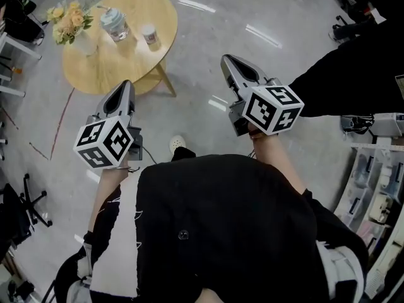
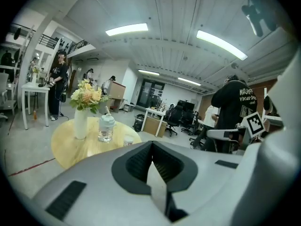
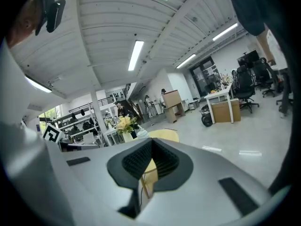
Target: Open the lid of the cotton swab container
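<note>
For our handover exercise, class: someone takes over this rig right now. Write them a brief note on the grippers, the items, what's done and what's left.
Left gripper: shut, empty.
Right gripper: shut, empty.
Both are held in the air, short of the round table.
On the table: vase of flowers, clear jar, small container, likely the swab one; its lid looks on.
Done: nothing.
Left: approach and open the lid.

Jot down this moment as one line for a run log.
left tongs: shut, empty | right tongs: shut, empty | both: over floor, short of table | table: nothing on it touched
</note>
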The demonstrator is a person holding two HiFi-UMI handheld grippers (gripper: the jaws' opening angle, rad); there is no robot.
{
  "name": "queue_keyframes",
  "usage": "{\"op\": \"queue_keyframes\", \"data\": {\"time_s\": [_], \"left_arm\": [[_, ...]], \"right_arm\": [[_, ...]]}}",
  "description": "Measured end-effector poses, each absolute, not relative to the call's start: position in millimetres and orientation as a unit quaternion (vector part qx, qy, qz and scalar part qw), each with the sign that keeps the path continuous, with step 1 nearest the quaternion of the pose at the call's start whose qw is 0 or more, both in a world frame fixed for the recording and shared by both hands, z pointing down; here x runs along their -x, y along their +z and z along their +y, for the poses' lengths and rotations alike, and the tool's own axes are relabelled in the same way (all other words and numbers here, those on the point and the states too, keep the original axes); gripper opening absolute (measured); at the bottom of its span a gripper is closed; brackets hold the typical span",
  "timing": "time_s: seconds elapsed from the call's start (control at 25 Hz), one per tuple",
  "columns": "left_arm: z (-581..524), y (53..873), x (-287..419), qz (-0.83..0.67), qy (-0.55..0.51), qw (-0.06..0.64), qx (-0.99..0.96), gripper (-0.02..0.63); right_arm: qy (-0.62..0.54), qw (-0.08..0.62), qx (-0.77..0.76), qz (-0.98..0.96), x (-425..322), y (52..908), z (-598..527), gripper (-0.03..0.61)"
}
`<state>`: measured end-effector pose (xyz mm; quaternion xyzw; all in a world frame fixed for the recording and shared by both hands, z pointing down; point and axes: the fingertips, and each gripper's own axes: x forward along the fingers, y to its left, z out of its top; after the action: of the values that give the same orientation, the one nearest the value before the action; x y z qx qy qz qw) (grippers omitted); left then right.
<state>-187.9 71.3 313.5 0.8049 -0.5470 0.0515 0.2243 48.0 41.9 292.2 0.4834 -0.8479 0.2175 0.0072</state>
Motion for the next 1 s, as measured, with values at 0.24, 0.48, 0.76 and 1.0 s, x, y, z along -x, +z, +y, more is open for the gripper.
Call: {"op": "queue_keyframes", "data": {"time_s": [0.24,0.48,0.76,1.0], "left_arm": [[24,300,212,-0.529,0.041,0.215,-0.82,0.011],[-8,295,224,-0.523,0.03,0.205,-0.827,0.011],[-19,343,240,-0.522,0.038,0.263,-0.811,0.011],[-29,390,238,-0.515,0.05,0.287,-0.806,0.011]], "right_arm": [[0.246,-0.013,-0.502,-0.829,-28,287,4,0.005],[0.266,-0.03,-0.498,-0.825,-2,293,-21,0.005],[0.307,0.003,-0.484,-0.819,20,337,-27,0.005],[0.337,0.027,-0.477,-0.811,19,363,-45,0.005]]}}
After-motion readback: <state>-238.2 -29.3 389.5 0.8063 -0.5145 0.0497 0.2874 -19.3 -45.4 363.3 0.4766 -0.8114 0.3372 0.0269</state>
